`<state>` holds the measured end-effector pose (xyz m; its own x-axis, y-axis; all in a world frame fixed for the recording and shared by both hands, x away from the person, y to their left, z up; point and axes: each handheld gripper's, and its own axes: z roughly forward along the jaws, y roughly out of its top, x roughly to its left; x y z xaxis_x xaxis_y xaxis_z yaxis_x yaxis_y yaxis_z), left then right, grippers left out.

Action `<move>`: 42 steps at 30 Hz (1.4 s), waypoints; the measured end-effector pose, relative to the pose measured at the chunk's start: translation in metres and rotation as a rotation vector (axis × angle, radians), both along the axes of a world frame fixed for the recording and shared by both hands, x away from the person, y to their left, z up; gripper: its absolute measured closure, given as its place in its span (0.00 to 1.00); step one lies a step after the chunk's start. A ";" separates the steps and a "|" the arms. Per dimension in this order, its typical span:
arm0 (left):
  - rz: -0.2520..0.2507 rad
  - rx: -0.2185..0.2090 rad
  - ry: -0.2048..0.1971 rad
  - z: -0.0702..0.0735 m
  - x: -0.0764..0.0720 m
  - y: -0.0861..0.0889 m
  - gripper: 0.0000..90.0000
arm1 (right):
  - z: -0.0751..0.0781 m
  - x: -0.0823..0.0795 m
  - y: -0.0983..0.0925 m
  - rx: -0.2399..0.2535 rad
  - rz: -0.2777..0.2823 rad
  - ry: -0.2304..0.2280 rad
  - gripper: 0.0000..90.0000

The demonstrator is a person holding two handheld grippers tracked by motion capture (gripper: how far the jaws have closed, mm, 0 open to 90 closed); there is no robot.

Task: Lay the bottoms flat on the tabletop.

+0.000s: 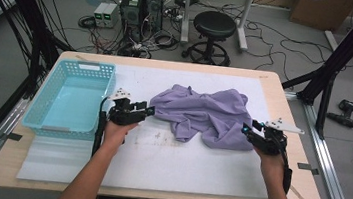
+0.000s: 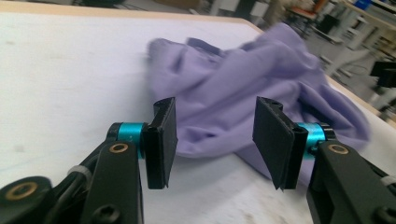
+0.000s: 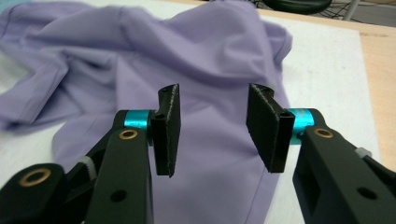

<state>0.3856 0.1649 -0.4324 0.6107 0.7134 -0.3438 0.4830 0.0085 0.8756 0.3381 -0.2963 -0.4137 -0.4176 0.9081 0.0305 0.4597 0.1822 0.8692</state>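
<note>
Both grippers, left gripper [image 1: 150,110] and right gripper [image 1: 245,128], stand spread, holding nothing, the purple cloth [image 1: 204,114] crumpled between them.

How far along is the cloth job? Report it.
Done: nothing visible; the purple cloth lies crumpled on the white mat, and the blue basket holds nothing. In hand: left tongs and right tongs open at either edge, gripping nothing. Left: grasping and handling the cloth.

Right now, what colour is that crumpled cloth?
Plain lilac purple cloth, clearest in the right gripper view.
</note>
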 end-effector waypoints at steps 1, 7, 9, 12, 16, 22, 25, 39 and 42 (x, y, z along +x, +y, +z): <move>-0.018 0.001 -0.001 0.000 -0.002 -0.005 0.55 | -0.001 -0.004 0.001 -0.006 0.004 -0.003 0.62; -0.152 0.032 0.022 -0.010 -0.008 -0.053 0.51 | -0.014 -0.020 0.005 0.002 0.028 0.004 0.61; -0.178 0.033 0.024 -0.013 -0.008 -0.066 0.51 | -0.014 -0.022 0.006 -0.002 0.032 0.004 0.61; -0.212 0.054 0.038 -0.018 -0.006 -0.084 0.51 | -0.013 -0.023 0.007 -0.004 0.038 0.000 0.60; -0.235 0.163 0.072 -0.027 -0.004 -0.103 0.53 | -0.015 -0.023 0.007 -0.005 0.042 0.007 0.60; -0.227 0.287 0.087 -0.026 -0.008 -0.110 0.95 | -0.016 -0.025 0.005 -0.005 0.040 0.009 0.60; -0.221 0.228 0.079 -0.023 -0.014 -0.099 0.96 | -0.016 -0.027 0.005 -0.005 0.038 0.010 0.60; -0.128 0.095 0.015 -0.012 -0.057 -0.002 0.96 | -0.017 -0.019 0.042 -0.040 0.121 0.034 0.64; -0.078 0.081 0.038 -0.016 -0.061 0.016 0.96 | -0.019 -0.014 0.055 -0.053 0.150 0.050 0.65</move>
